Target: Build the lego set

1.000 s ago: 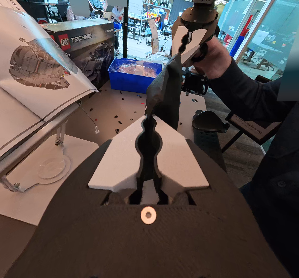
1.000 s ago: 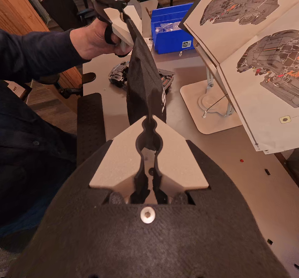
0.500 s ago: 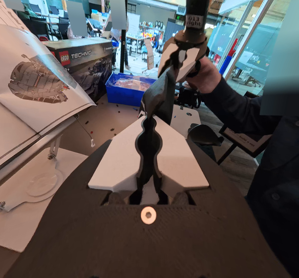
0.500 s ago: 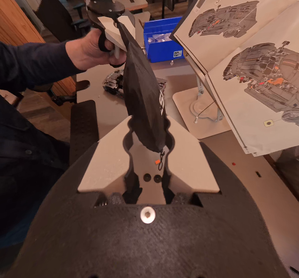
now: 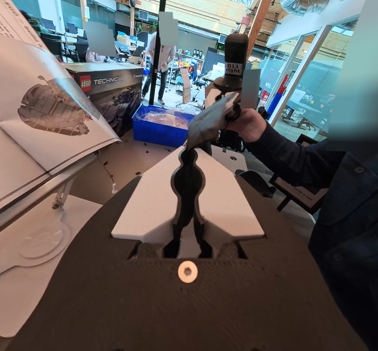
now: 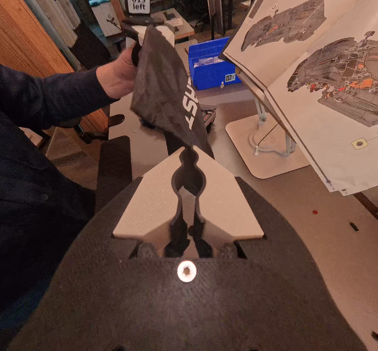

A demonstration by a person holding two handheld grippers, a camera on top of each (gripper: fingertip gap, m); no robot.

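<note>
A black cloth bag point(image 6: 161, 87) with white lettering hangs stretched between my two grippers above the table. My left gripper point(image 5: 189, 151) is shut on one edge of the bag point(image 5: 204, 124). My right gripper point(image 6: 189, 150) is shut on the bag's lower corner. In the right wrist view the left gripper point(image 6: 151, 28) is held up high in a hand. In the left wrist view the right gripper point(image 5: 223, 97) is also up, with cloth draped over its fingers. A dark partly built Lego model point(image 6: 208, 114) sits on the table point(image 6: 266, 208), mostly hidden behind the bag.
An open instruction booklet point(image 6: 306, 54) leans on a white stand point(image 6: 266, 146). A blue bin point(image 5: 159, 130) of clear bags and the Lego box point(image 5: 108, 87) stand at the table's back. Small loose pieces point(image 5: 139, 172) lie scattered on the table. A black pad point(image 6: 114, 157) lies at the table's edge.
My right gripper was open around the bag's end half a second ago and is now shut on its corner. Both grippers have lifted, and the bag is spread wider.
</note>
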